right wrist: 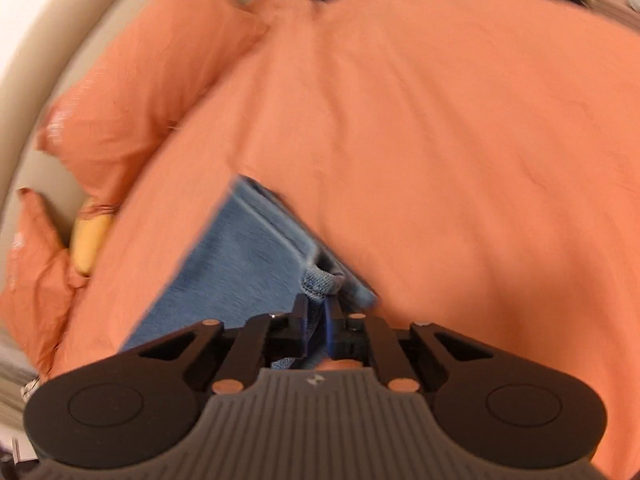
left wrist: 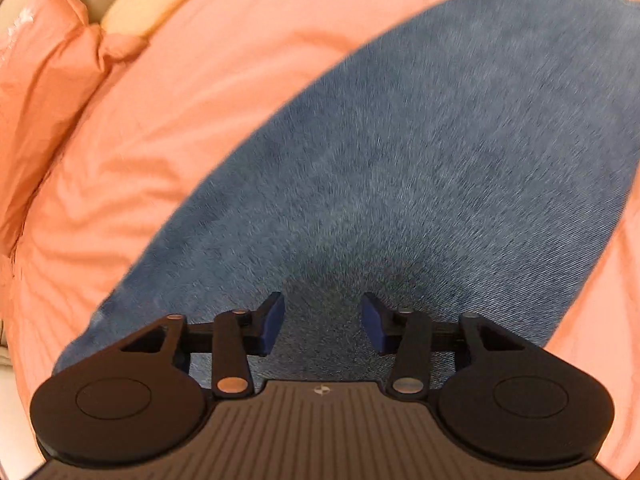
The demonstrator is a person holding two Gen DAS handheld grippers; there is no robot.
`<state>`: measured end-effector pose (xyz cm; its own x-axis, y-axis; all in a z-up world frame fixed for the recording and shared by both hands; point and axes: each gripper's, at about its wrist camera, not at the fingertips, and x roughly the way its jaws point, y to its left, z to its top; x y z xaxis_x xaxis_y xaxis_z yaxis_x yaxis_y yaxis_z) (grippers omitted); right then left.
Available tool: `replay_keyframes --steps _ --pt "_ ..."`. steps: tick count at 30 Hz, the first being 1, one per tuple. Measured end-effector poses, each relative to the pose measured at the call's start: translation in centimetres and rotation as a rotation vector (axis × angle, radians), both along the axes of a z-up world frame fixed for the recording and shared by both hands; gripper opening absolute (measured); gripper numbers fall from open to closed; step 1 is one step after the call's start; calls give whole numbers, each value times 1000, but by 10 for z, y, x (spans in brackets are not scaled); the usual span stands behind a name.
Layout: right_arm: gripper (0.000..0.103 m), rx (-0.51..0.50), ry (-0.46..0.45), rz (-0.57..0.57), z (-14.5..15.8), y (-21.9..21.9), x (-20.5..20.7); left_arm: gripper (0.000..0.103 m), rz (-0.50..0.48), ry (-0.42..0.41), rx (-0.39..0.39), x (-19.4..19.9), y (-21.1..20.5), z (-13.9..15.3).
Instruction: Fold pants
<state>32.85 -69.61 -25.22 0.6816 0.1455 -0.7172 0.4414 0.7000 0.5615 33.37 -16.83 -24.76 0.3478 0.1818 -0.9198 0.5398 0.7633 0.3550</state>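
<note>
left claw: the left gripper [left wrist: 323,322] has its jaws spread wide with nothing between them, just hovering over the flat denim; can't tell if the blue pads [left wrist: 272,324] actually touch the cloth

right claw: the right gripper [right wrist: 318,320] is pinched nearly closed on a bunched bit of hem of the pants [right wrist: 248,264], and the fabric sits right between the fingertips

pants: blue jeans [left wrist: 420,152], lying on the orange duvet [left wrist: 224,80]; in the left view they run as one broad smooth band from the near edge of the bed up toward the far right corner, pretty blurry though

pants edges: in the right view a straight folded edge runs on the left side and a seam runs up the middle, with the hem rolled at the claw

room to move: open orange duvet [right wrist: 460,140] all along the right of the pants, and a strip on the left too

head of the bed: orange pillows [right wrist: 160,80] piled at the far left edge, a yellowish cushion [left wrist: 152,0] tucked in by them, beige headboard [right wrist: 36,60] behind
</note>
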Motion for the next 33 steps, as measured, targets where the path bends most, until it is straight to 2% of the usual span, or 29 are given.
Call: replay_keyframes --steps 2,4,6,8,11,13,15,17,18,20,25,29,33 --pt "1 -49 -68 24 20 4 -3 47 8 19 23 1 0 -10" --pt "0 -89 -44 32 23 8 -2 47 10 19 31 0 1 -15" --pt "0 -127 18 56 8 10 4 47 19 19 34 0 2 -17" --pt "0 -114 63 42 -13 6 1 47 27 18 36 1 2 -18" --pt "0 -60 90 9 -33 -2 -3 47 24 10 46 0 -1 -15" --pt "1 -52 90 14 -33 -2 -6 47 8 -13 45 -1 -7 -9" --pt "12 -28 77 11 -29 -7 -10 47 0 -27 15 0 -13 0" --pt "42 7 65 -6 -27 -12 -11 47 -3 -35 -31 4 -22 9" --pt "43 41 57 -13 -31 -14 -10 47 -6 -36 -61 7 -27 12" --pt "41 107 62 -38 -42 -18 -9 47 -27 -42 -115 11 -37 17" --pt "37 249 49 -105 -67 -21 -6 47 -134 -49 -179 16 -74 22" --pt "36 300 27 -149 -76 -23 -4 47 -231 -45 -186 21 -107 15" --pt "26 263 17 -134 -74 -20 -7 47 -250 -88 -159 41 -135 0"
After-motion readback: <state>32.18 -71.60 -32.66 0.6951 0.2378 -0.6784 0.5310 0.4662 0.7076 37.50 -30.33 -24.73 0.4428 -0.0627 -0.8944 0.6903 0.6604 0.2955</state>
